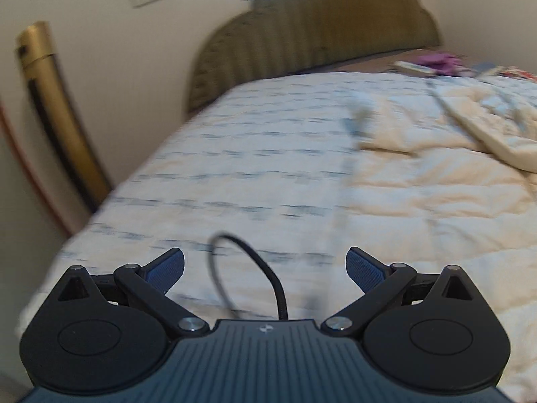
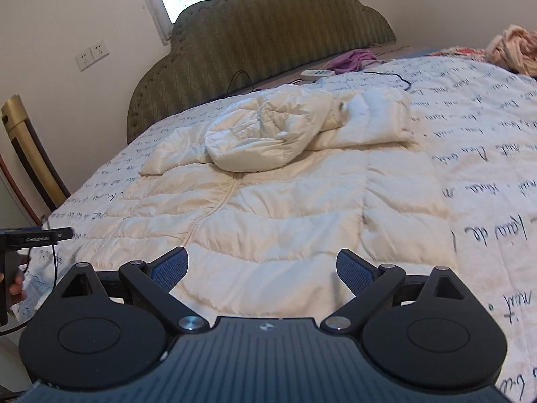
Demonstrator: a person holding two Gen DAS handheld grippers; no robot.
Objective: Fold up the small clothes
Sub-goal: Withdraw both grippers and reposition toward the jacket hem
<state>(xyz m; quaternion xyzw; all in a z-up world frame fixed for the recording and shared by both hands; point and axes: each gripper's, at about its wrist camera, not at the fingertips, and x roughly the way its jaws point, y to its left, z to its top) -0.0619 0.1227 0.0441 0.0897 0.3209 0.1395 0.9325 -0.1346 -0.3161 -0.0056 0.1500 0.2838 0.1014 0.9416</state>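
One cream quilted puffer jacket (image 2: 268, 201) lies flat at the middle of the bed cover (image 2: 486, 141), its hood and sleeves bunched toward the headboard edge. The cover is white, printed with dark cursive script; single words such as "de" may be readable, though distortion prevents certainty. The scalloped headboard (image 2: 268, 33) is olive with vertical ribbing. One white power strip (image 2: 317, 73) and one purple cloth (image 2: 352, 58) lie at the head edge. The left gripper (image 1: 265, 270) and right gripper (image 2: 263, 268) each hold their two blue textured fingers spread wide, gripping nothing.
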